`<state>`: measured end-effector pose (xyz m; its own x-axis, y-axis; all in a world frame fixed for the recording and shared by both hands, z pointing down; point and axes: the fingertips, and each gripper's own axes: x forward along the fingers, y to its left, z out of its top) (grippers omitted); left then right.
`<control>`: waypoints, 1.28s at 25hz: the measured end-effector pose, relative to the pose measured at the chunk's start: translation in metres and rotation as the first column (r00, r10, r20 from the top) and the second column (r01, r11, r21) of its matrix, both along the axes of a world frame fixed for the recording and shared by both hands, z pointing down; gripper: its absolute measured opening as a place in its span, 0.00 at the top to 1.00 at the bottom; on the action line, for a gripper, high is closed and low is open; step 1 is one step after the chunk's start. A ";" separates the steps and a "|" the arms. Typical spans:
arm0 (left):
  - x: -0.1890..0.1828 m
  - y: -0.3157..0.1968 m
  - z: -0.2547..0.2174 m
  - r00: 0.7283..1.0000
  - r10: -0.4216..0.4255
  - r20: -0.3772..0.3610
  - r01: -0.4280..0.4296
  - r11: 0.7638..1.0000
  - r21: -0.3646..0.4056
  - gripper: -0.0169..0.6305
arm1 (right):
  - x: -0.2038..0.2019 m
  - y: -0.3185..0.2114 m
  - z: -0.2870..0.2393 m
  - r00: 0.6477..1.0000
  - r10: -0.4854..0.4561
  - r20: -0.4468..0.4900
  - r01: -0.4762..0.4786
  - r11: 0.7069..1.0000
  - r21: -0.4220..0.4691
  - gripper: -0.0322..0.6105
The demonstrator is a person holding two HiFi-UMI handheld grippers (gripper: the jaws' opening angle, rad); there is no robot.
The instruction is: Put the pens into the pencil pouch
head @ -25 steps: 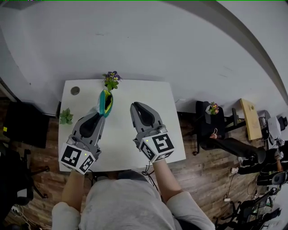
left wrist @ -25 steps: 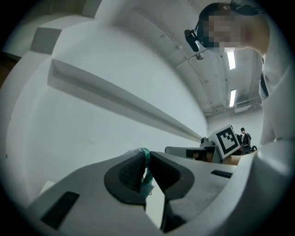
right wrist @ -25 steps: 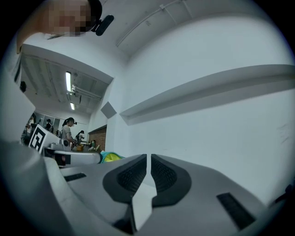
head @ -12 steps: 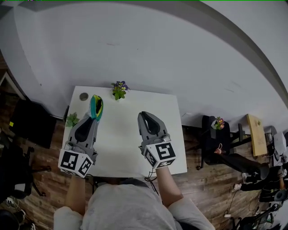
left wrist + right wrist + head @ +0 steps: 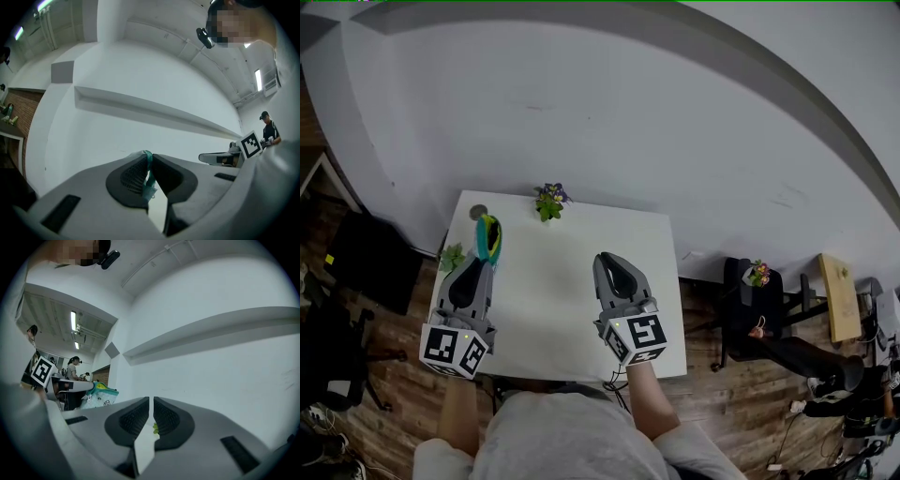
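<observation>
White table (image 5: 553, 291) with flower plant (image 5: 548, 200); left hand-held gripper (image 5: 484, 255) clamps pencil pouch (image 5: 489, 232), right hand-held gripper (image 5: 609, 260) closed.

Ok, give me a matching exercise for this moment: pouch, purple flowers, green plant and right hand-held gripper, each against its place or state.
1 pouch
2 purple flowers
3 green plant
4 right hand-held gripper

A by the table's left edge
B shut, empty
C held in the left hand-held gripper
D at the table's far edge

Pairs: 1-C, 2-D, 3-A, 4-B
</observation>
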<state>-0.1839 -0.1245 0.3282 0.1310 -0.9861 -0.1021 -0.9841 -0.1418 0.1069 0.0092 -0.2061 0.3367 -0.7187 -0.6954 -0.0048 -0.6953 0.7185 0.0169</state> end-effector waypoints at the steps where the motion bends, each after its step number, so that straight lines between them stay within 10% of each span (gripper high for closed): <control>1: 0.001 0.001 0.000 1.000 -0.007 -0.002 0.007 1.000 0.002 0.89 | 0.002 0.001 0.001 1.000 -0.004 0.002 0.004 1.000 0.002 0.88; 32: 0.035 0.009 0.000 0.999 -0.039 -0.011 0.039 0.999 0.014 0.89 | 0.031 0.009 0.000 1.000 -0.014 0.016 0.013 0.999 0.038 0.88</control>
<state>-0.1488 -0.1154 0.3279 0.0910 -0.9889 -0.1174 -0.9877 -0.1046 0.1159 0.0401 -0.1971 0.3362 -0.7275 -0.6847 -0.0427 -0.6860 0.7268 0.0332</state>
